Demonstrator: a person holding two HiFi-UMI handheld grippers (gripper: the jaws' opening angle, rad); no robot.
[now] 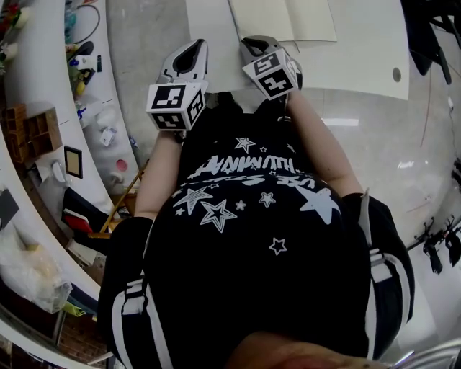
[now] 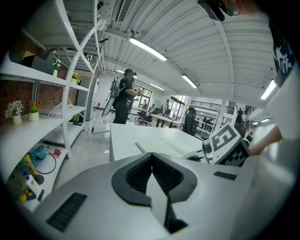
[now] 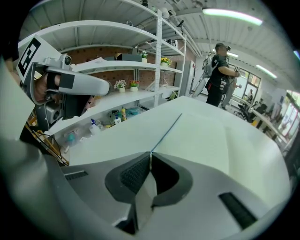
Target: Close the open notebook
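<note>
The open notebook [image 1: 288, 18] lies flat on the table [image 1: 364, 61], just ahead of the right claw [image 3: 150, 154]; its jaws look pinched together on the notebook's near corner; the left claw [image 2: 152, 157], beside it, is closed and empty; judged the grasping step; next, that side must swing over the spine.

Table [image 1: 364, 54] bare to the right of notebook [image 1: 288, 18]. Floor aisle [image 1: 140, 54] open on the left. Cluttered shelving [image 1: 39, 50] blocks the far left.
</note>
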